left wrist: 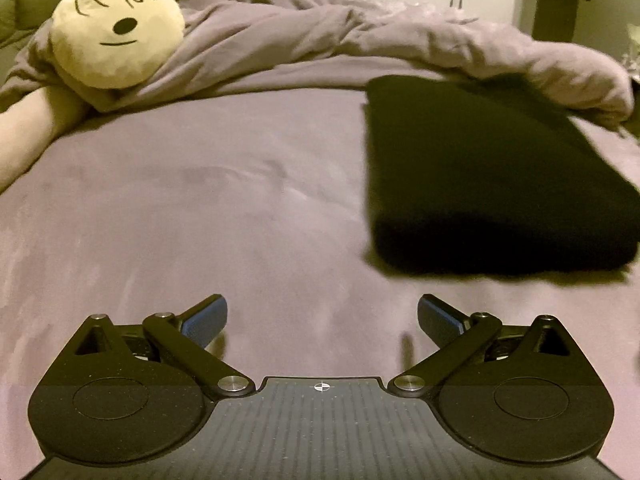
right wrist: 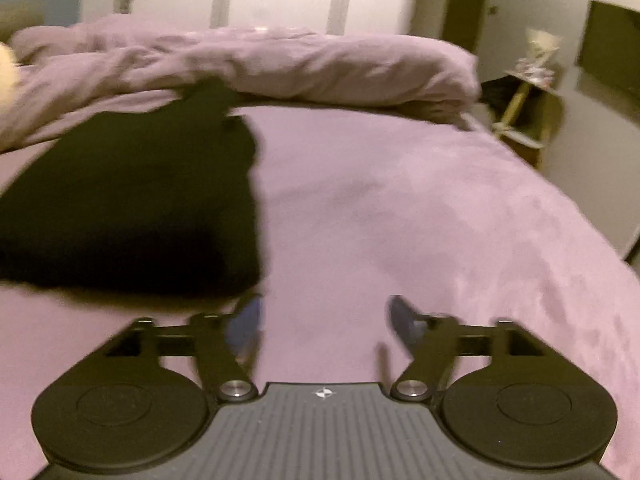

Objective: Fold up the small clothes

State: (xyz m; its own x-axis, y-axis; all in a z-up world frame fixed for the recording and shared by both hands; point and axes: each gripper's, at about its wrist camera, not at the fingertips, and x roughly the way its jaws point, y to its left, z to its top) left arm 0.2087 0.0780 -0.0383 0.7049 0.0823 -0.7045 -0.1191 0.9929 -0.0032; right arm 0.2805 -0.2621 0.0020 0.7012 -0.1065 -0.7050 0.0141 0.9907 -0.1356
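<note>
Ahead of my left claw, from eleven to twelve o'clock, bare mauve sheet lies open to pass over. At one to two o'clock the folded black garment blocks that side. Far off, a bunched duvet walls the back, with a round face pillow at ten. Ahead of my right claw, twelve to three is clear sheet; the black garment fills ten.
</note>
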